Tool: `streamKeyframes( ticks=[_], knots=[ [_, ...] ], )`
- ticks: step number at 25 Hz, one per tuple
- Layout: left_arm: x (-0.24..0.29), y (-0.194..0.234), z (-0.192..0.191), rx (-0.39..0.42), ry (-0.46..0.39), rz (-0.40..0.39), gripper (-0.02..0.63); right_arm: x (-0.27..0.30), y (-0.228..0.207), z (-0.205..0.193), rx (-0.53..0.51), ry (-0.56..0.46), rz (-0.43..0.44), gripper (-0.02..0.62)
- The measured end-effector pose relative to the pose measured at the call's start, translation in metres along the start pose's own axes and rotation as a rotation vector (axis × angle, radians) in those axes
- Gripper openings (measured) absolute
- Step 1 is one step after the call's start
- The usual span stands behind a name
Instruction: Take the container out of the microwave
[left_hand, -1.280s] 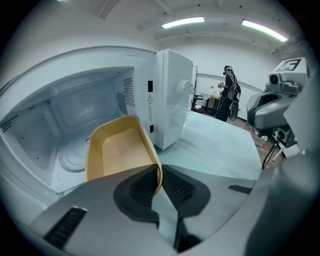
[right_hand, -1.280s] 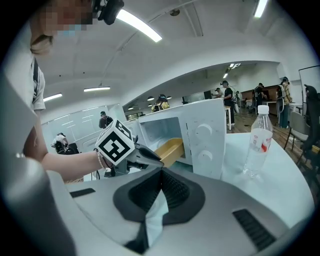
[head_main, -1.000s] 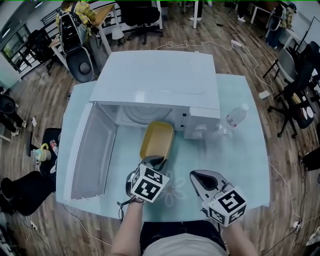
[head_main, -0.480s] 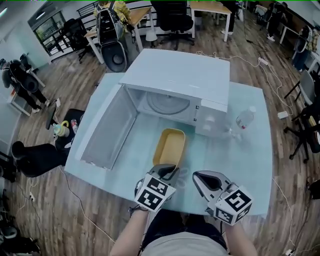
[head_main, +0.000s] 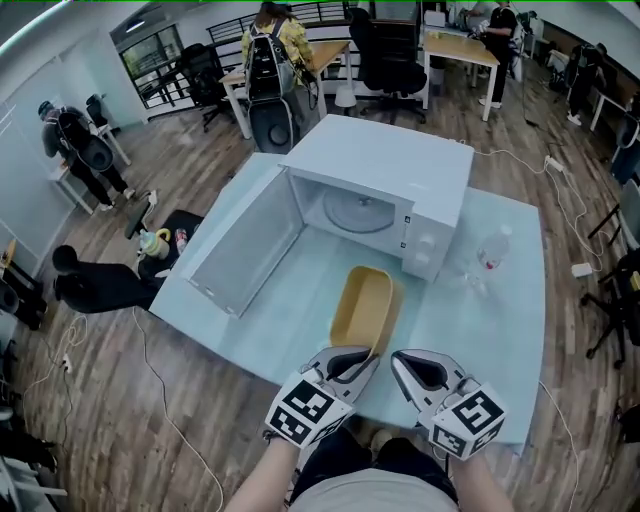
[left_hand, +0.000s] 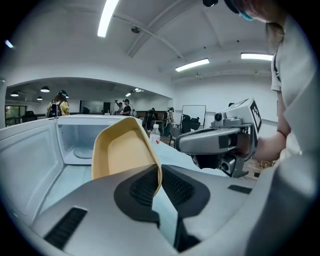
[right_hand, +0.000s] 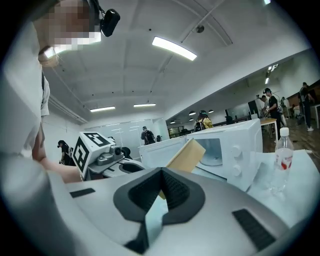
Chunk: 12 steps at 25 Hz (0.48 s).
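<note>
So the main bit looks basically done: the yellow container (head_main: 362, 305) is fully out of the microwave (head_main: 390, 165) and sits in front of it, over the table (head_main: 500, 330) and close to the person. The left gripper (head_main: 352, 362) has its fingers (left_hand: 137, 187) pinched narrow on the near rim, so the container is tilted with its far end pointing back at the oven. The right gripper (head_main: 408, 365) is just beside it. Its fingers look closed together on nothing, though the container's corner shows right behind their tips, so I wouldn't swear to that. I'd guess what's left is setting it down flat on the table, and maybe shutting the door (head_main: 245, 245), which is swung wide open. Contents-wise, the container looks empty, just bare yellow inside. The microwave cavity only has its glass turntable (head_main: 358, 210). There's also a clear bottle (head_main: 492, 250) standing right of the microwave.
</note>
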<state>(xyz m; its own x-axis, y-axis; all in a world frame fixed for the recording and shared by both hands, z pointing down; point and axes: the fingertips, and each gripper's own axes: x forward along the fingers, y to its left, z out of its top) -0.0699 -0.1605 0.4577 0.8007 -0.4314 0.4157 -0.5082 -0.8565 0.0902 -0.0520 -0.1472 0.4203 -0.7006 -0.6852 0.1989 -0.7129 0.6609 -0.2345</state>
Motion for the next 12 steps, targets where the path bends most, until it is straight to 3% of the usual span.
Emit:
streamKeyframes(
  ticks=[5, 12],
  knots=[
    [-0.014, -0.018, 0.014, 0.004, -0.064, 0.093, 0.037, -0.023, 0.008, 0.009, -0.048, -0.027, 0.016, 0.009],
    [-0.032, -0.033, 0.045, -0.046, -0.185, 0.114, 0.035, -0.056, 0.017, 0.037, -0.125, -0.092, 0.004, 0.009]
  ],
)
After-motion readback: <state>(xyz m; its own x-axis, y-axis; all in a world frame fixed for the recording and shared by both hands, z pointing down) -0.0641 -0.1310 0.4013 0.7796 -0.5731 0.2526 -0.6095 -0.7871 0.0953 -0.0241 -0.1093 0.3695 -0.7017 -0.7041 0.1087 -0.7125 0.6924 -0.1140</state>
